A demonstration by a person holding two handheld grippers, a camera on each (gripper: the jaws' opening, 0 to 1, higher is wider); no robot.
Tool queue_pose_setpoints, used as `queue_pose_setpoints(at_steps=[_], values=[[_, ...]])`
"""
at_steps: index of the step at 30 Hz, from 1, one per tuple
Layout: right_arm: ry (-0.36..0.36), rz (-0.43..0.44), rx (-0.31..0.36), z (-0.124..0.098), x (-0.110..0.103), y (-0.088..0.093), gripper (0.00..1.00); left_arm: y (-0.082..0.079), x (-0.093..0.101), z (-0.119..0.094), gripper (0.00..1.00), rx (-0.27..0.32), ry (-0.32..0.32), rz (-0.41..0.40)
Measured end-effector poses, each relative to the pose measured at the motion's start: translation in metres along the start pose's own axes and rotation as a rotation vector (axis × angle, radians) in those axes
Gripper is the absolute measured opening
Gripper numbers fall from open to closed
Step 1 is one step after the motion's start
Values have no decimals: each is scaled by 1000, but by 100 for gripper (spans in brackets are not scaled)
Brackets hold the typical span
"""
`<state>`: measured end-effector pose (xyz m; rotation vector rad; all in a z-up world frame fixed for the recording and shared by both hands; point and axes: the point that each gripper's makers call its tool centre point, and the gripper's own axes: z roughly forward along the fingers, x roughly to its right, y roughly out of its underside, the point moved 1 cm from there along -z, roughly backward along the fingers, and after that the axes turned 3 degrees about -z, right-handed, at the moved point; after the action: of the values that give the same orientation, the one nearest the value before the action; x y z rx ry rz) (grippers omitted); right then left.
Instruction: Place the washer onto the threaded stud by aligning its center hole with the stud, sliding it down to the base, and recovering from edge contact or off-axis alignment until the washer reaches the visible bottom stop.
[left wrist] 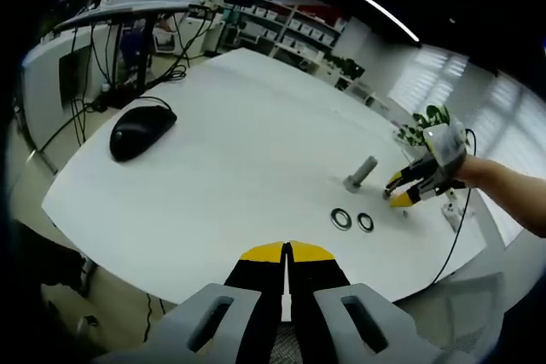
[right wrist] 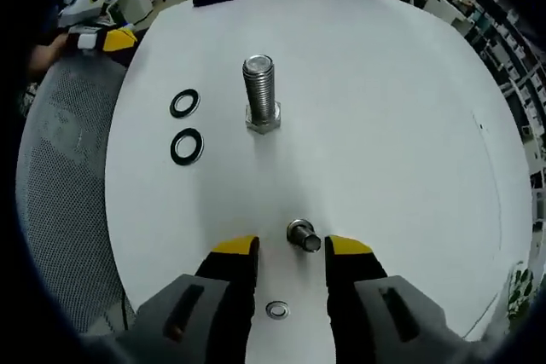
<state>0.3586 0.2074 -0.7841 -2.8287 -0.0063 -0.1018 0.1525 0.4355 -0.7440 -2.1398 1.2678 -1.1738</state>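
Left gripper (left wrist: 287,251): held low at the near table edge, jaws pressed together with nothing between them, aimed across the table (left wrist: 247,138).
Right gripper (right wrist: 291,246): low over the table, jaws parted, nothing gripped; seen from the left gripper view at the far side, a forearm (left wrist: 510,185) behind it.
Stud (right wrist: 260,91): one, threaded, upright on a hex base, ahead of the right jaws, bare of any washer.
Washers (right wrist: 186,146): two dark rings flat on the table, side by side, left of the stud and apart from it; a third, pale small ring (right wrist: 276,309) lies between the right gripper's jaws near their roots.
Small bolt (right wrist: 303,236): one, short, lying between the right fingertips, contact unclear.
Mouse (left wrist: 140,130): one, black, well apart from the stud.
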Motion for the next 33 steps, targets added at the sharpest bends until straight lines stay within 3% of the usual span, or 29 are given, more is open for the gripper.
queue_pose_setpoints(at_steps=[8,15,30,33], values=[[3,133,58,-10,-3,18,34,1,-1,0,0,-3,-4,-1],[14,195,72,-14,-5,39,33,1,-1,0,0,-6,-6,-2],[-25,201,49,-19,-21,55,32,1,-2,-1,0,-11,-10,-2],[-22,162,41,-16,-22,57,31,1,-2,-1,0,-11,-12,0]])
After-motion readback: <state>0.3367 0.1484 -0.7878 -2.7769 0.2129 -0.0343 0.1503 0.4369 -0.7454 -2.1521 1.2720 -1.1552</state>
